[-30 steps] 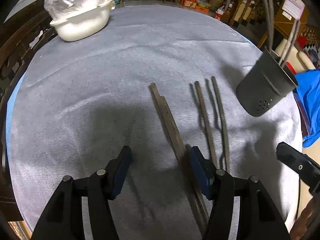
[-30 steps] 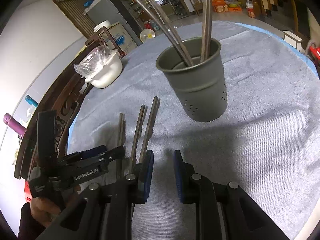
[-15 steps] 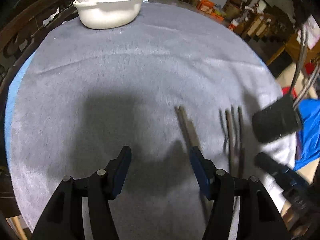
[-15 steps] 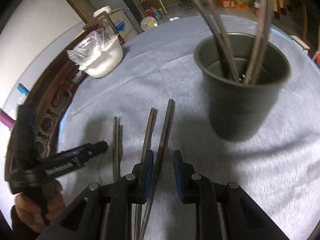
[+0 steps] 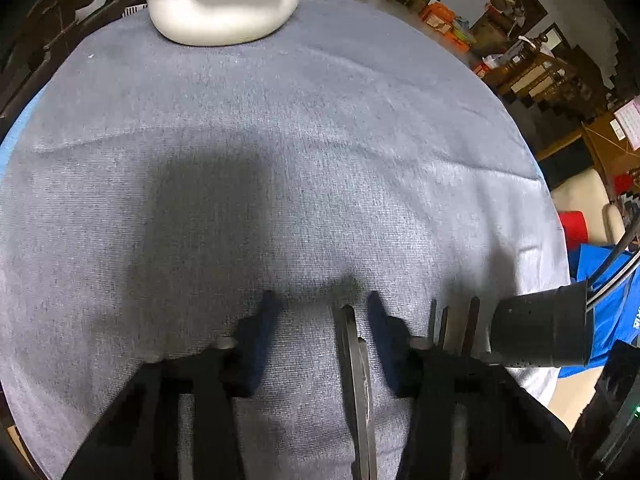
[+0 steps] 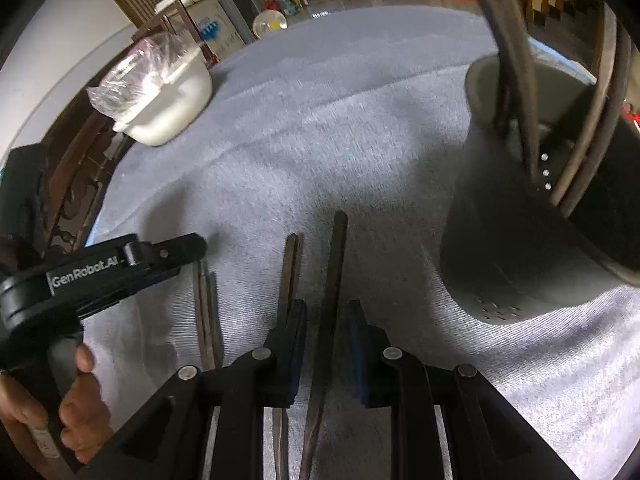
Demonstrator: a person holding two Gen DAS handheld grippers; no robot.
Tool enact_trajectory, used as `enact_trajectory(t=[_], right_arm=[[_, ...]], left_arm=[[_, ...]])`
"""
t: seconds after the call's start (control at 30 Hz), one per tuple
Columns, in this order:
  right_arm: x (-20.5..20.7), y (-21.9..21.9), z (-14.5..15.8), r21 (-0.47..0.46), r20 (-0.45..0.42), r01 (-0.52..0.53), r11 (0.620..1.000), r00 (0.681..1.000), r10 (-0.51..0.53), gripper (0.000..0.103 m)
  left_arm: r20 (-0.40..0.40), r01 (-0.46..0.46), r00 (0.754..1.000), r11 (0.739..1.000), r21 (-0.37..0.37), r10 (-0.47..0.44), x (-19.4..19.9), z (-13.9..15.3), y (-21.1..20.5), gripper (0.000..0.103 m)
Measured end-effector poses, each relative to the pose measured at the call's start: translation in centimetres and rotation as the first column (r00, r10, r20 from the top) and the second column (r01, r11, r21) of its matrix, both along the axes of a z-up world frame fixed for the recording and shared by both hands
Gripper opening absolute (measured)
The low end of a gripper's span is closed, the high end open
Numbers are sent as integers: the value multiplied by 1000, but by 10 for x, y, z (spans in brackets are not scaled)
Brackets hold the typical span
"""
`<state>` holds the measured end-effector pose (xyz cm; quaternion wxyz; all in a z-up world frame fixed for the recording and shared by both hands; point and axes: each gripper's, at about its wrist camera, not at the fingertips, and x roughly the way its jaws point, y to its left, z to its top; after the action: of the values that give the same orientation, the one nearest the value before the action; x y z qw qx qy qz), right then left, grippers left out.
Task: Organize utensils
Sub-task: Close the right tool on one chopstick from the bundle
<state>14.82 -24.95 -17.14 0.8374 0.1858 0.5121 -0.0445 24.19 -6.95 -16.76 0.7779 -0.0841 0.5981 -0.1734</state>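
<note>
Three dark metal utensil handles lie side by side on the grey cloth. My right gripper [image 6: 326,312] is open and straddles the rightmost handle [image 6: 334,264]; the middle handle [image 6: 290,268] lies just outside its left finger. My left gripper [image 5: 320,316] is open low over the cloth, with the leftmost handle [image 5: 352,360] between its fingers; that handle also shows in the right wrist view [image 6: 206,312]. A dark perforated utensil cup [image 6: 540,220] stands at the right and holds several utensils [image 6: 516,64]; it also shows in the left wrist view [image 5: 540,328].
A white bowl with a plastic bag [image 5: 224,4] sits at the table's far edge, also in the right wrist view [image 6: 160,92]. The round table's grey cloth [image 5: 280,140] stretches between. A carved wooden chair back [image 6: 80,160] stands at the left. Blue fabric [image 5: 600,280] lies beyond the right edge.
Both grippers have dropped lower and moved forward. The left gripper has come over the leftmost handle. The right gripper has shifted so that the rightmost handle lies between its fingers, and the cup looms closer.
</note>
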Motion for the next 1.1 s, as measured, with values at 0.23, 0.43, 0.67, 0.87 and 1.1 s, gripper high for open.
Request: enact_trajectory(t=[0.23,0.43,0.67,0.87,1.1], right_arm=[[-4,-2,3,-77,-25,-3,997,1000,1,19],[-3,-7,4,-27,-17,8,1000,1000,-8,19],[13,-5,4,-56,-32,4,998,999,-6,19],[12,1,6,-82,-23,-24,996,999,22,10],[-5,-1,28,-66,55,-48,997,997,51,9]], left_arm=[[14,47,999,998,51,-48,-2,-2,2,16],[-23,42,999,999,30,-41,-2,-1,11,22],[-15,25,1000,998,54,-24,-12,-1,12,32],[30,50,998,992,113,-53,-17,0,0,21],[44,93,994,992,82,-97,-16,-1,11,11]])
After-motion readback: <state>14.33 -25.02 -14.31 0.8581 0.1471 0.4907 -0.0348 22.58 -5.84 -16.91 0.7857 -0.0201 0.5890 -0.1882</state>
